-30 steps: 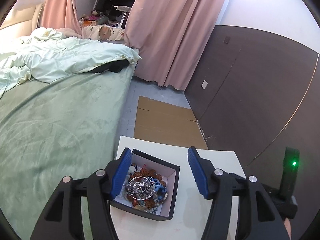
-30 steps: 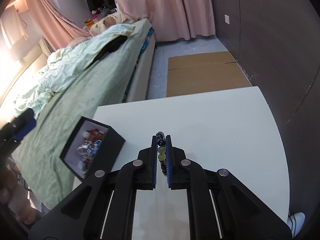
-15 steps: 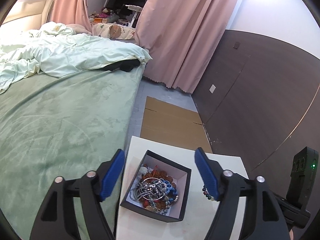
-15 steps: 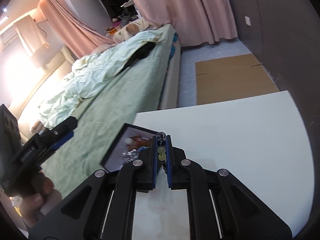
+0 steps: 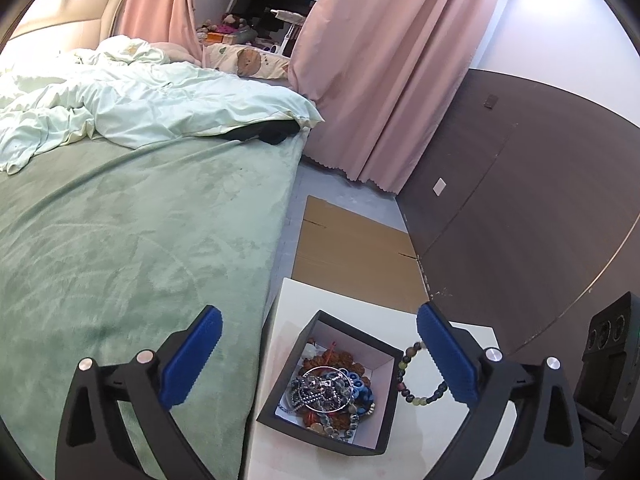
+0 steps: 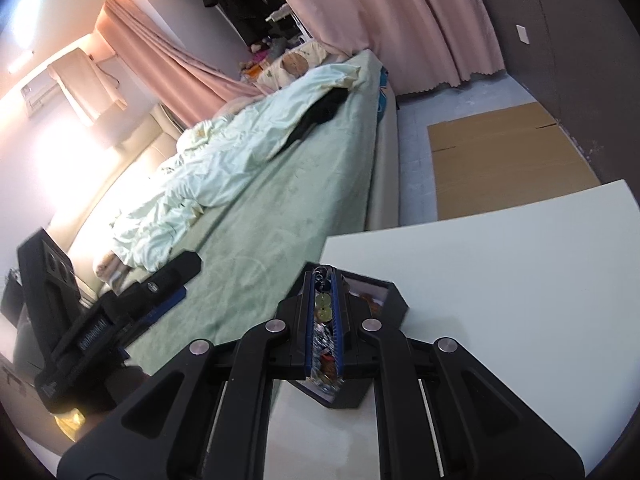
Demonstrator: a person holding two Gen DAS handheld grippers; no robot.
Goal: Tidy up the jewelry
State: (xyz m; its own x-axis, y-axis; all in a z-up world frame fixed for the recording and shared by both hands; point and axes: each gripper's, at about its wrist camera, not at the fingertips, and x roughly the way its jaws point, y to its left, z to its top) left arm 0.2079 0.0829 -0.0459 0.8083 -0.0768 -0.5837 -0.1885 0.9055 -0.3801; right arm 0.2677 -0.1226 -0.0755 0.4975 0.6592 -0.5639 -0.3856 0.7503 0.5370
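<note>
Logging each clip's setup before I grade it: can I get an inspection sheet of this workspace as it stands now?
Surface: white table, bare apart from the box.
Job's things: black jewelry box, open, white-lined, heaped with tangled jewelry; beaded bracelet hanging beside the box's right wall.
Clutter: nothing seen on the table.
Grippers: left gripper wide open over the box, its fingers having just spread, nothing held; right gripper shut on the beaded bracelet.
Cables: nothing seen.
Surroundings: bed with green cover, pale duvet, pink curtains, flattened cardboard on the floor, dark wall panel.
</note>
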